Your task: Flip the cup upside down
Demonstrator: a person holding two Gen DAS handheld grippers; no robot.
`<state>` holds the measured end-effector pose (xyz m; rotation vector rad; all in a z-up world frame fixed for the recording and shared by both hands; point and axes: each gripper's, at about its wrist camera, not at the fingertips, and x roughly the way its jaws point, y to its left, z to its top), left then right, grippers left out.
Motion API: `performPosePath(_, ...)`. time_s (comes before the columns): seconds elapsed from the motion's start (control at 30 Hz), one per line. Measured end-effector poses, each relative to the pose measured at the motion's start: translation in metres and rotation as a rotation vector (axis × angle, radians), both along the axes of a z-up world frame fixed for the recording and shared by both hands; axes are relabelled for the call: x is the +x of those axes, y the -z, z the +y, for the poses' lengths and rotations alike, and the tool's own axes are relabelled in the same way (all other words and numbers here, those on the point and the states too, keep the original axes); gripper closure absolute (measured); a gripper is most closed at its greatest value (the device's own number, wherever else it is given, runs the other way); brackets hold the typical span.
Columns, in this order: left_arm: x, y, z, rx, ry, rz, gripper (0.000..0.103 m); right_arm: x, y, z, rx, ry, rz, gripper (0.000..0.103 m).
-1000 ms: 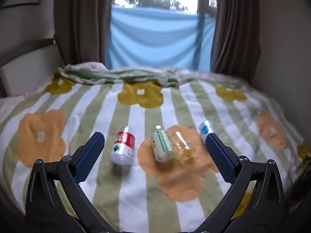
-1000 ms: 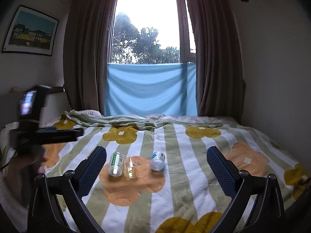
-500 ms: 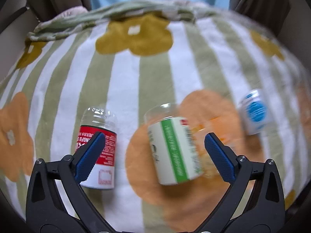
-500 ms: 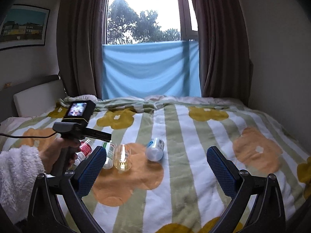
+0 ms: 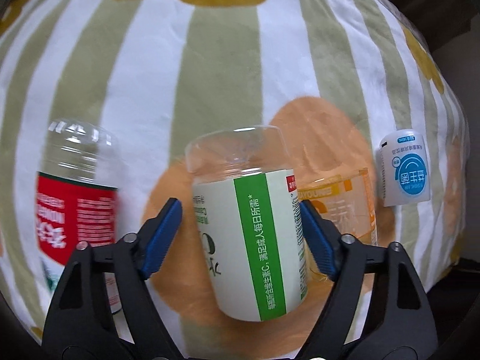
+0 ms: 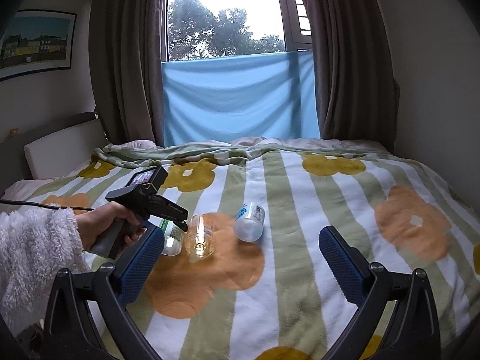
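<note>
A clear plastic cup with a white and green label [image 5: 249,234] lies on its side on the striped bedspread [image 5: 150,90]. My left gripper [image 5: 240,237] straddles it, jaws open, with the right pad at the label and a small gap at the left pad. The right wrist view shows the cup partly hidden [image 6: 171,237] behind the left gripper [image 6: 168,210]. My right gripper [image 6: 240,267] is open and empty, above the bed in front of the cups.
A red-labelled cup [image 5: 75,204] lies to the left, an orange-labelled clear cup [image 5: 345,204] touches the green one on the right [image 6: 199,235], and a white and blue cup [image 5: 405,171] lies further right [image 6: 250,222]. Curtains and a window stand behind the bed.
My left gripper has moved forward and down over the green-labelled cup, and its jaws have narrowed around it. The right gripper has stayed nearly still.
</note>
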<state>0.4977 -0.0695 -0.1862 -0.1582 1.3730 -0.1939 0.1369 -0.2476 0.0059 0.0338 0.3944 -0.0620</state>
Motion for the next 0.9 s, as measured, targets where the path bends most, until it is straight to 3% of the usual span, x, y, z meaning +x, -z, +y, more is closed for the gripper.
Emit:
performPosePath(0.07, 0.0, 0.002, -0.002, -0.03, 0.004, 0.011, 0.041, 0.001, 0.003, 0.001, -0.003, 0.0, 0.006, 0.0)
performPosePath(0.43, -0.014, -0.015, 0.013, -0.036, 0.056, -0.028, 0.041, 0.006, 0.013, 0.003, 0.009, 0.0, 0.04, 0.0)
performPosePath(0.7, -0.098, -0.056, 0.01, -0.086, 0.146, -0.095, 0.041, -0.003, 0.016, 0.009, 0.041, -0.029, 0.077, 0.0)
performPosePath(0.9, -0.161, -0.048, -0.02, -0.07, 0.236, -0.097, 0.041, -0.021, 0.02, 0.013, 0.037, -0.054, 0.088, 0.0)
